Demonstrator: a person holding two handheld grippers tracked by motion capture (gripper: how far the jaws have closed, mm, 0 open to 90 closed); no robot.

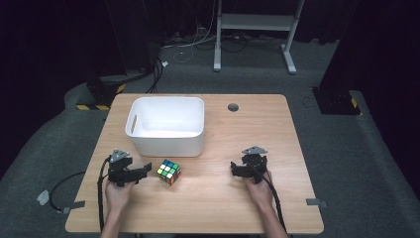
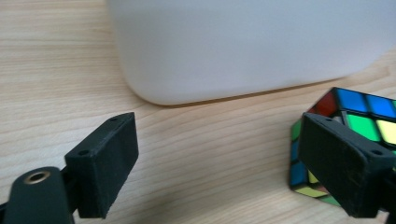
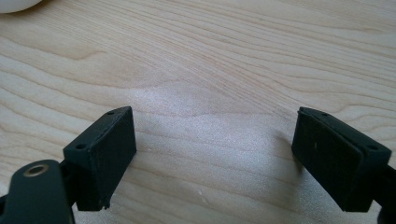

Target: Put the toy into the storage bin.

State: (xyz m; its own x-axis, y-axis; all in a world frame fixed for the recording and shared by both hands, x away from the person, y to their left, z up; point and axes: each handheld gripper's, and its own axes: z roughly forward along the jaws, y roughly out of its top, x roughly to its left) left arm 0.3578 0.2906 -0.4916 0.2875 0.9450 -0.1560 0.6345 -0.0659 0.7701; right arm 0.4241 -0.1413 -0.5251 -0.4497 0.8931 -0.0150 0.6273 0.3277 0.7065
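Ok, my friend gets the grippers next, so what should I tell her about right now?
Left gripper: open, holding nothing, jaws pointing at the puzzle cube; in the left gripper view the cube sits just past one jaw, not between them.
Right gripper: open, holding nothing, low over bare table.
Things: the cube rests on the table just in front of the white bin, which looks empty.
Done: nothing gripped yet.
Left: probably close on the cube and lift it, likely into the bin.
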